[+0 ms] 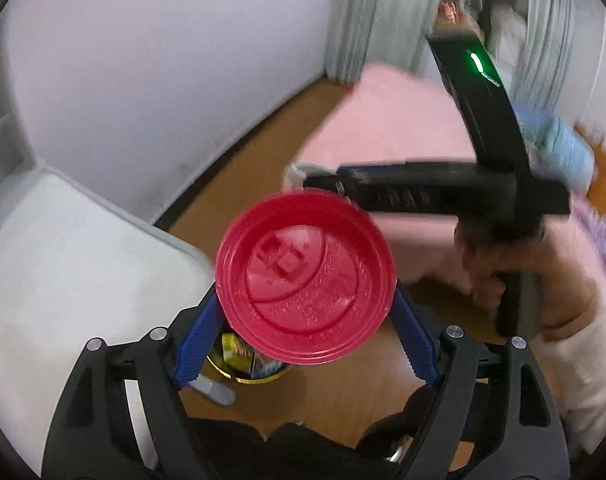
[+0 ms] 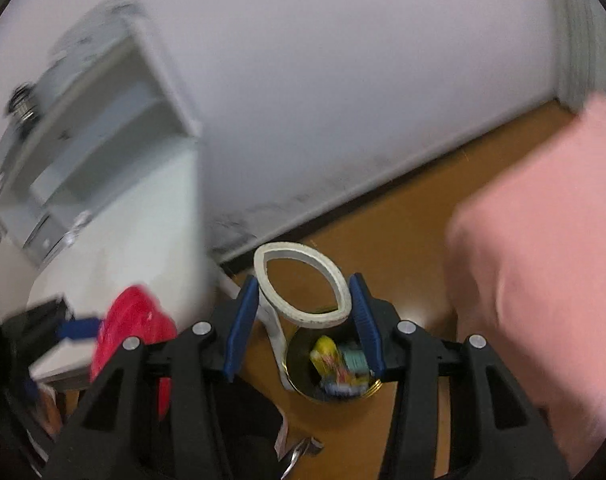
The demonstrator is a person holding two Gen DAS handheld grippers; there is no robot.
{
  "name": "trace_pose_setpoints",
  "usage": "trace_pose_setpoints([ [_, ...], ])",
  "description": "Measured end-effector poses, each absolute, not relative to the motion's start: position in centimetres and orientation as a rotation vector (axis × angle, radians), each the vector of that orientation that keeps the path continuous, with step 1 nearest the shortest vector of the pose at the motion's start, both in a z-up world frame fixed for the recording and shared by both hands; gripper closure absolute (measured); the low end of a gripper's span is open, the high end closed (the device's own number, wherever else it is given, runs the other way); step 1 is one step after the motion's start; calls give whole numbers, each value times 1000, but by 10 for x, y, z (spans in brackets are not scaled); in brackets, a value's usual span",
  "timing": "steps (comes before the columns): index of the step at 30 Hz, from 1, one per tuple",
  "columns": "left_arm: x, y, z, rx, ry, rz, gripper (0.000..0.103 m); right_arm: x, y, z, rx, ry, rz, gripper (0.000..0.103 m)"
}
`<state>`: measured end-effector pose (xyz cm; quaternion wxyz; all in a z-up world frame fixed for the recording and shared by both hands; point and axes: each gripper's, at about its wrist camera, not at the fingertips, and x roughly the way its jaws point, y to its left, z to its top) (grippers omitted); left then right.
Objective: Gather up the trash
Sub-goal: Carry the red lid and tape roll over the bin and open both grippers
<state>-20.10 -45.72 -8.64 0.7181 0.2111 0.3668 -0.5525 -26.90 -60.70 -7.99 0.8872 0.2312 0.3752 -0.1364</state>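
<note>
My left gripper [image 1: 306,316] is shut on a red plastic cup lid [image 1: 305,276], held face-on above the floor; it also shows blurred in the right wrist view [image 2: 131,332]. My right gripper [image 2: 303,312] is shut on a squashed white paper cup [image 2: 303,292], its open rim bent into an oval. Both hang over a small gold-rimmed trash bin [image 2: 331,396] on the wooden floor, holding yellow and teal wrappers; the bin shows under the lid in the left wrist view [image 1: 247,364].
A white cabinet [image 1: 63,260] stands left of the bin, with white shelves [image 2: 103,140] above it. A pink-covered bed [image 2: 543,260] is to the right. The white wall [image 2: 343,80] runs behind. The right gripper body [image 1: 483,184] crosses the left wrist view.
</note>
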Motion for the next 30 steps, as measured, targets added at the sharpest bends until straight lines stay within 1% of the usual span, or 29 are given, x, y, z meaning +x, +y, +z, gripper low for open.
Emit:
trace_pose_setpoints([
  [3, -216, -493, -141, 569, 907, -1236, 25, -285, -642, -129, 589, 831, -327, 56],
  [6, -215, -520, -198, 654, 987, -1199, 25, -285, -663, -182, 679, 900, -336, 56],
  [10, -189, -548, -282, 710, 1119, -1086, 25, -266, -682, -260, 859, 987, -303, 56],
  [12, -163, -554, -327, 725, 1202, -988, 25, -250, -686, -308, 1018, 1034, -249, 56],
  [14, -136, -557, -357, 731, 1258, -896, 26, -233, -683, -351, 1126, 1093, -208, 56],
  [16, -110, -555, -379, 717, 1316, -817, 26, -217, -678, -375, 1132, 1154, -208, 56],
  [19, -85, -559, -394, 703, 1371, -772, 26, -198, -678, -396, 1135, 1213, -207, 56],
  [24, -73, -558, -400, 671, 1401, -765, 26, -189, -681, -413, 1162, 1220, -239, 56],
  [26, -73, -555, -405, 675, 1404, -778, 23, -188, -681, -416, 1169, 1213, -246, 55],
  [27, -75, -557, -407, 697, 1398, -775, 22, -188, -682, -416, 1168, 1205, -256, 44],
  [28, -78, -559, -409, 713, 1396, -769, 13, -188, -681, -415, 1173, 1199, -259, 22],
  [29, -77, -557, -411, 711, 1398, -769, 8, -191, -682, -415, 1188, 1198, -268, 16],
  [30, -78, -557, -411, 701, 1398, -777, 8, -190, -684, -415, 1197, 1195, -278, 16],
])
